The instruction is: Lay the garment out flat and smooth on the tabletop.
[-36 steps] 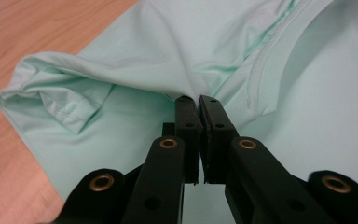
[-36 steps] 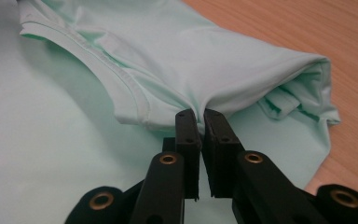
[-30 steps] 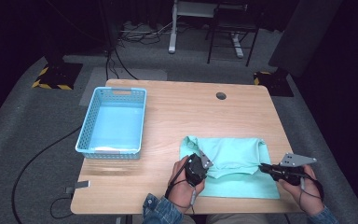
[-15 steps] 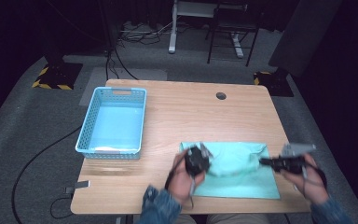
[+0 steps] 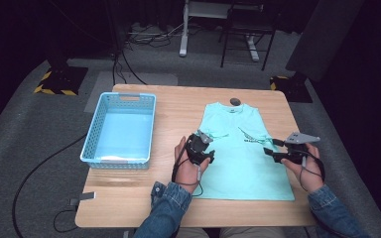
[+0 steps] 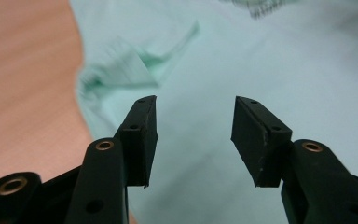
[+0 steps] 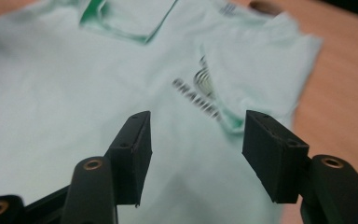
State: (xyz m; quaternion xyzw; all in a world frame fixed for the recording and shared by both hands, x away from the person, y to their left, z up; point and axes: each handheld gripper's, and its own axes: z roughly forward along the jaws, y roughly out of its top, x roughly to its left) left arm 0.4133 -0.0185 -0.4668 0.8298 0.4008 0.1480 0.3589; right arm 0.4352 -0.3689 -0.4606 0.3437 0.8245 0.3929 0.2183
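Both the left gripper (image 5: pixel 204 147) and the right gripper (image 5: pixel 273 148) have just opened, jaws apart and empty, over the shirt (image 5: pixel 238 163) lying flat on the table (image 5: pixel 178 106).

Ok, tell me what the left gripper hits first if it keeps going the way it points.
Most likely the mint t-shirt itself: the left gripper has open jaws, just opened, nothing between them, aimed low across the cloth toward the folded sleeve. Depth is hard to judge.
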